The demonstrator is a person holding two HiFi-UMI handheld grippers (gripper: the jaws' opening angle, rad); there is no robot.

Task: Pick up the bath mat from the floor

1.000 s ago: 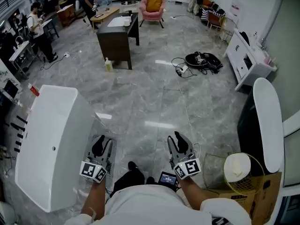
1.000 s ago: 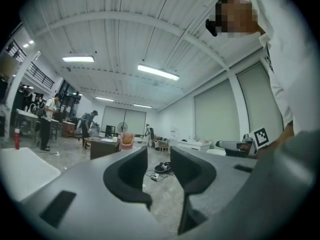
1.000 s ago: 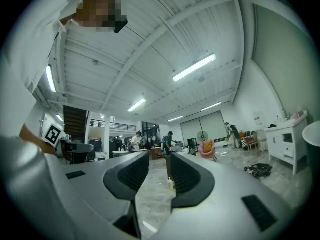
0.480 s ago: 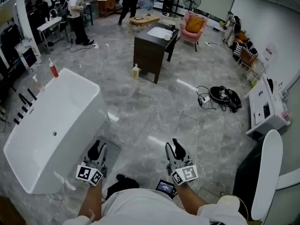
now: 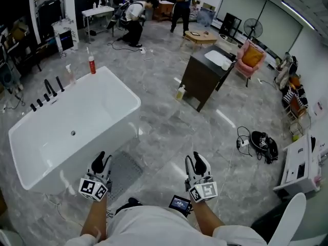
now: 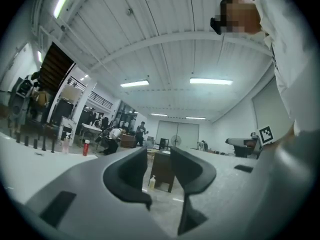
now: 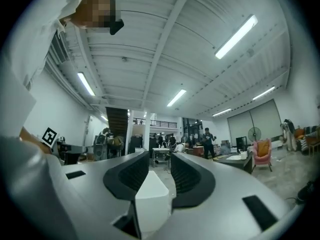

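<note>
The bath mat (image 5: 124, 170), grey and textured, lies flat on the marble floor against the foot of the white bathtub (image 5: 77, 132). My left gripper (image 5: 100, 163) hovers over the mat's left edge, held near my body, jaws apart with nothing between them. My right gripper (image 5: 197, 164) is over bare floor to the right of the mat, also open and empty. In the left gripper view the left gripper (image 6: 159, 159) frames a distant dark cabinet (image 6: 162, 170). In the right gripper view the right gripper (image 7: 159, 163) frames the end of the bathtub (image 7: 151, 186).
A dark cabinet (image 5: 205, 78) with a yellow bottle (image 5: 180, 92) at its foot stands ahead. A black bag and cables (image 5: 261, 145) lie at the right. A pink armchair (image 5: 251, 58) and people stand further back. A red bottle (image 5: 91, 64) sits on the tub's rim.
The head view has swung to the left, bringing the whole bathtub and the grey mat into view. Both grippers have kept their place near my body, jaws unchanged.
</note>
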